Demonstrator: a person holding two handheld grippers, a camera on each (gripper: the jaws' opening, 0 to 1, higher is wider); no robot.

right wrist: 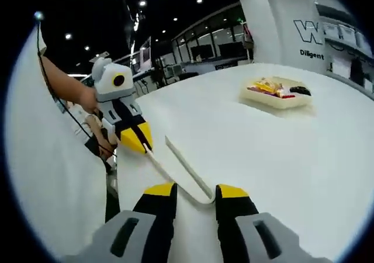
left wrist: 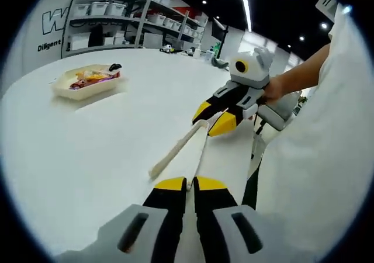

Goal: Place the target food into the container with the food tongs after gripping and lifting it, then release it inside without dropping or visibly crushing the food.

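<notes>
Your right gripper point(right wrist: 196, 191) sits around the bend of the tongs point(right wrist: 186, 172), your left gripper point(right wrist: 135, 139) touches one tip, and the food tray point(right wrist: 277, 93) waits far right on the tabletop point(right wrist: 292, 158).

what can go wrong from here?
1. The right gripper straddles the tongs at their bend. Whether it clamps them is unclear; a hold that far back may let the long arms swivel.
2. The left gripper, jaws shut, sits right by the tong tips, so the two could collide once the tongs move.
3. The tray lies far across the table and already holds mixed food, so the tips may disturb other pieces.
</notes>
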